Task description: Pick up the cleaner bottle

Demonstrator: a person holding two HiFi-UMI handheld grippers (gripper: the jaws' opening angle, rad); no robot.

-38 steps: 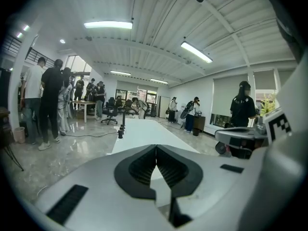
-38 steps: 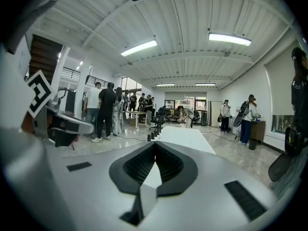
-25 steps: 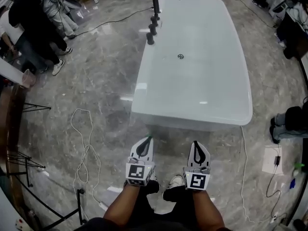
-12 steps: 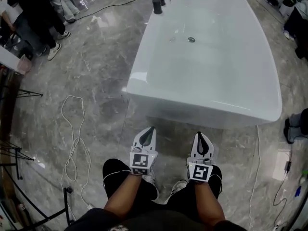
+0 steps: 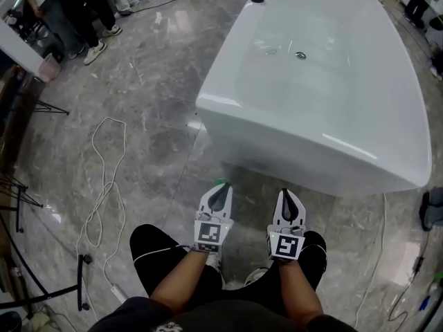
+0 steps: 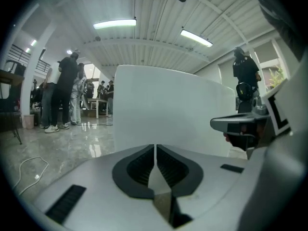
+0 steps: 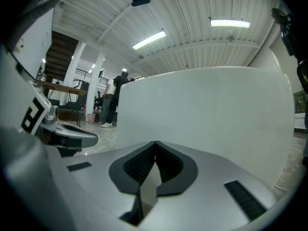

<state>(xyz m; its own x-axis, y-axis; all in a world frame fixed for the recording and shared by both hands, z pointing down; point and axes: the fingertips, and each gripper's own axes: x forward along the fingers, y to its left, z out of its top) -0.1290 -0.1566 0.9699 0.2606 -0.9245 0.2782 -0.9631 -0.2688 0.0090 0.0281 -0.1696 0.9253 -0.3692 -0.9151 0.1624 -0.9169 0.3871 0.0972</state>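
- Now the person has sunk into a crouch: both knees [image 5: 160, 251] show at the bottom of the head view, and the bathtub [image 5: 277, 140] fills far more of the upper right than a second ago.
- Both tools have come down with the body. The left gripper [image 5: 222, 188] and right gripper [image 5: 286, 194] sit at lower centre, low over the floor [image 5: 138, 116], aimed at the tub's near wall.
- Each pair of jaws is pressed together with nothing between, so no grasp has begun; they must open first.
- No view shows the cleaner bottle plainly. The crouch suggests it stands low, near the tub's foot.
- A green speck [image 5: 220, 182] just past the left gripper's tip is too small to identify.
- Both gripper views show only white tub wall ahead, and small green and blue items [image 5: 432, 282] at the lower right edge are cut off.
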